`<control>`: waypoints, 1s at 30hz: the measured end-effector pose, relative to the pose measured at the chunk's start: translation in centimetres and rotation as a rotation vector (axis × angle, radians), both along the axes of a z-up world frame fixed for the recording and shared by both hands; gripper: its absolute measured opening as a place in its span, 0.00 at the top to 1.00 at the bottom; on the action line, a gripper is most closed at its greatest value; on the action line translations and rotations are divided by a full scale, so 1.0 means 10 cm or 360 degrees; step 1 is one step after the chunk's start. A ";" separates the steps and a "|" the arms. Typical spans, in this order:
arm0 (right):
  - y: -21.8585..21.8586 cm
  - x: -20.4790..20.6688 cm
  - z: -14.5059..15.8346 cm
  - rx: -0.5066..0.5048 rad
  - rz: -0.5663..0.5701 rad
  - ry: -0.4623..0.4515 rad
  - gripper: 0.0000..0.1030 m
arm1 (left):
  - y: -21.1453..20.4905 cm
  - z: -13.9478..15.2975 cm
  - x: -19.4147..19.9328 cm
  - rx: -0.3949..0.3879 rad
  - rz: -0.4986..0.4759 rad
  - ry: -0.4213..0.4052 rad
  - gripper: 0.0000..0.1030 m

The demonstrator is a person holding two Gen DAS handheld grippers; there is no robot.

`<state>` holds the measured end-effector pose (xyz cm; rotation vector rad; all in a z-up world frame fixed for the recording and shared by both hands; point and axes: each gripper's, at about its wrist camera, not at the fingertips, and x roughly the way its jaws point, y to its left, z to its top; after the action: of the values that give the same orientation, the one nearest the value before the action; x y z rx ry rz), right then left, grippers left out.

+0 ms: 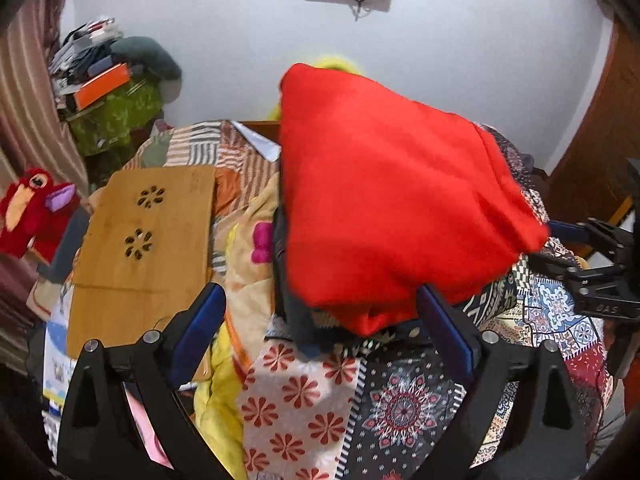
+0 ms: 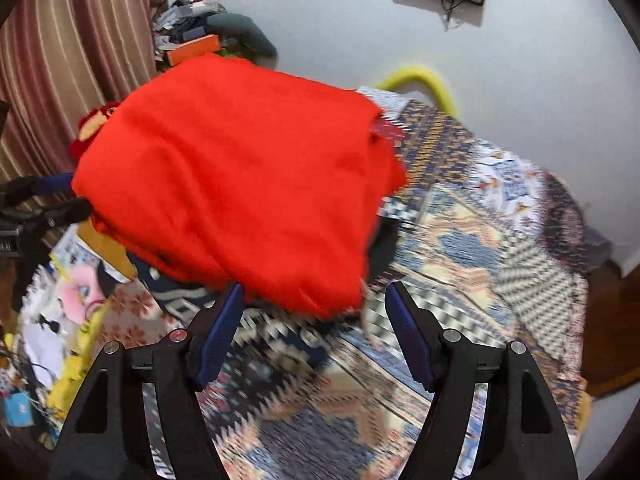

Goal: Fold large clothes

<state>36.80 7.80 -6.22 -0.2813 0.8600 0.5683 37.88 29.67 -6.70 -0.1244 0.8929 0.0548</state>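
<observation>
Looking at both views, the folded red garment sits on the bed just beyond both grippers; left gripper fingers apart, right gripper fingers apart too, nothing clamped.

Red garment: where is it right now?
In both wrist views the red garment lies folded on the patterned bedspread, just beyond the open left tongs, right of the wooden board.

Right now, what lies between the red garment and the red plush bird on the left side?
In the left wrist view, a wooden board with flower-shaped cutouts and bunched quilts lie between the red garment and the plush bird.
</observation>
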 end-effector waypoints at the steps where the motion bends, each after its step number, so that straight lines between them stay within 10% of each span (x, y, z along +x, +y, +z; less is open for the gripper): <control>1: -0.05 -0.05 0.04 -0.0002 -0.0002 -0.0016 0.33 | -0.02 0.02 -0.04 0.0016 0.0005 0.0006 0.07; 9: -0.40 -0.49 0.51 0.0159 0.0022 -0.0110 0.33 | -0.31 0.53 -0.57 0.0115 0.0007 -0.0163 0.07; 20: -0.73 -1.52 1.21 0.0402 0.0143 -0.0462 0.32 | -1.15 1.53 -1.74 0.0361 0.0047 -0.0795 0.03; 30: -1.02 -2.39 1.50 0.0643 0.0103 -0.0890 0.21 | -1.54 1.76 -2.80 0.0335 0.0130 -0.1232 0.01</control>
<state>12.88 -2.39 8.76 -0.0874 0.1874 0.6664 9.89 14.23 10.92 0.0196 0.1058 0.1633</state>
